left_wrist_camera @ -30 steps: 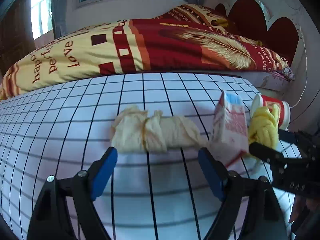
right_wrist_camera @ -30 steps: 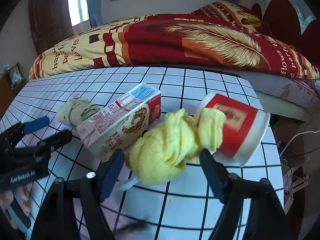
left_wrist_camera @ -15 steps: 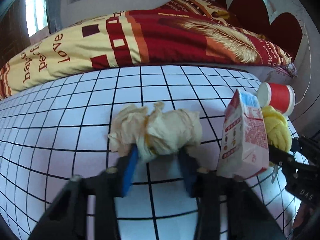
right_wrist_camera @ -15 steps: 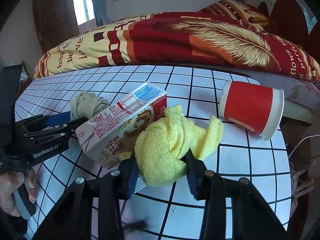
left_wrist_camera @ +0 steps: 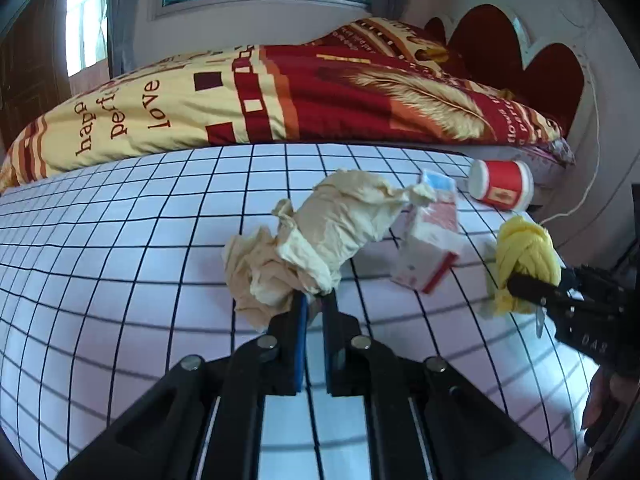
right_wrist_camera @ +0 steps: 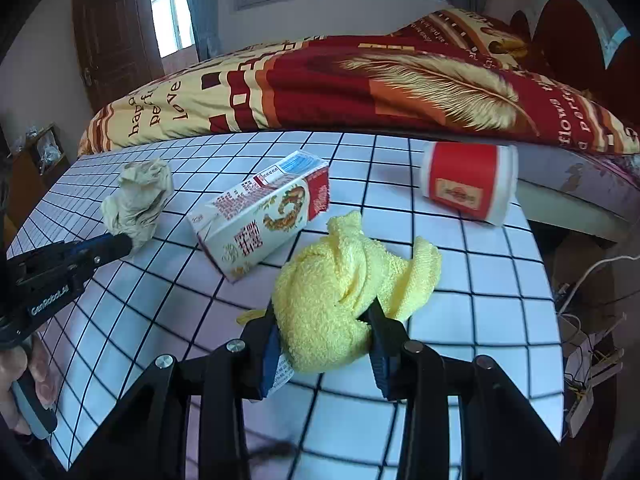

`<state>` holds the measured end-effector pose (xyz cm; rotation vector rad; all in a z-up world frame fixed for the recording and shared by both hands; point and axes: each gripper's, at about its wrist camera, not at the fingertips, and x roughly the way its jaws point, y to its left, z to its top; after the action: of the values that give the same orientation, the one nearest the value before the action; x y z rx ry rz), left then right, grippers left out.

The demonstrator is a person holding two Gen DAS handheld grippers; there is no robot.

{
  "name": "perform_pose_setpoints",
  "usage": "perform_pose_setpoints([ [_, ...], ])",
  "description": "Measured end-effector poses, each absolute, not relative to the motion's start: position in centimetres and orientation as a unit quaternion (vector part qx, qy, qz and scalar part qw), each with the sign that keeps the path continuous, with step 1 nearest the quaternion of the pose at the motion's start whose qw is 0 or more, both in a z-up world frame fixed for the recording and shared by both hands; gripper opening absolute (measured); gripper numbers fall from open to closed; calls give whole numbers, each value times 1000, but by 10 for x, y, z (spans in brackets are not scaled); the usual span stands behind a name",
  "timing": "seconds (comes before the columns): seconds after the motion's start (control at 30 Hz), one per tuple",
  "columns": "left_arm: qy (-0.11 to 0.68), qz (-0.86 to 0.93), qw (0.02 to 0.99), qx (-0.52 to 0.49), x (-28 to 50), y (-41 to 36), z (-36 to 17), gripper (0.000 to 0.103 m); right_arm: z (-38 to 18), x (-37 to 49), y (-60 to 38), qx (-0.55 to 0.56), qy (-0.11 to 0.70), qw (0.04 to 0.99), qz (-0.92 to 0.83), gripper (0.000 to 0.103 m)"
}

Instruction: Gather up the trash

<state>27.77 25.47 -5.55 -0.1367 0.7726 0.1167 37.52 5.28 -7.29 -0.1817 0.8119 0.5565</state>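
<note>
Right wrist: yellow cloth (right_wrist_camera: pixel 328 312) pinched between right gripper (right_wrist_camera: pixel 324 340) jaws.

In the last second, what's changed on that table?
Both grippers closed: the left gripper pinched the beige wad, the right gripper clamped the yellow cloth, both now lifted. The carton and red cup stay lying on the table.

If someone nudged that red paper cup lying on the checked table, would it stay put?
Probably not. The red paper cup lies on its side, so a nudge would likely roll it, curving because it looks tapered. It sits near the checked table edge, so it might drop off. It looks empty and thin, so probably light and easy to crush.
</note>
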Motion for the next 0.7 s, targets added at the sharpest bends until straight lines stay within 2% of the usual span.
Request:
perform_pose_setpoints([
  [0.7, 352, 3, 935, -28, 189, 153, -14, 6, -29, 263, -50, -69, 365, 899, 233, 40],
])
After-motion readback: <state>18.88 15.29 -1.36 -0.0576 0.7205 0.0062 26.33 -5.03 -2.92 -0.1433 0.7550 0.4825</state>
